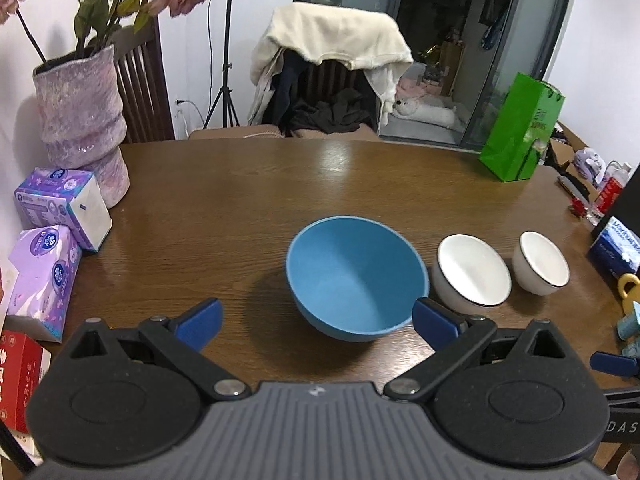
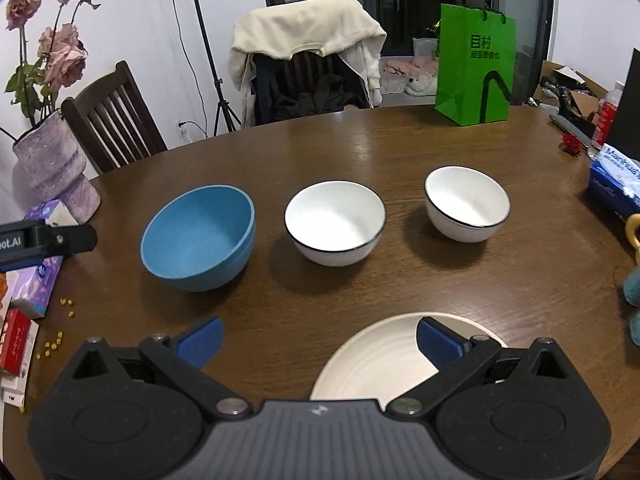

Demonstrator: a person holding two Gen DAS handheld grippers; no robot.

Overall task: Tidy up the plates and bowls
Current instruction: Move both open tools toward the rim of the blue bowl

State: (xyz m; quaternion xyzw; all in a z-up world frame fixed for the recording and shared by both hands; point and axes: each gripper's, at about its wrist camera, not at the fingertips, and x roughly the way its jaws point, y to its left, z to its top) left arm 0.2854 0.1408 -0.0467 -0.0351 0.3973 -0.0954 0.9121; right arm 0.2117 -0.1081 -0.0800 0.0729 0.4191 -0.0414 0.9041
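Three bowls are sitting upright in a row on a brown wooden worktop (image 2: 400, 136). A blue bowl (image 2: 199, 238) is standing at the left, a white bowl (image 2: 335, 222) with a dark rim is sitting in the middle, and a second white bowl (image 2: 467, 202) is sitting to the right, each apart from the next. A cream plate (image 2: 384, 360) is lying nearer, below the white bowls.

The left gripper (image 1: 318, 322) is hovering just near the blue bowl, its jaws spread wide and gripping nothing. The right gripper (image 2: 320, 340) is hanging over the plate's near edge, jaws also spread wide and empty.

A green bag (image 2: 474, 66) is standing at the far right. A purple vase (image 1: 80, 120) of pink flowers and tissue packs (image 1: 60, 204) are sitting at the left edge. A chair (image 2: 308, 60) draped with clothes is standing beyond the worktop.
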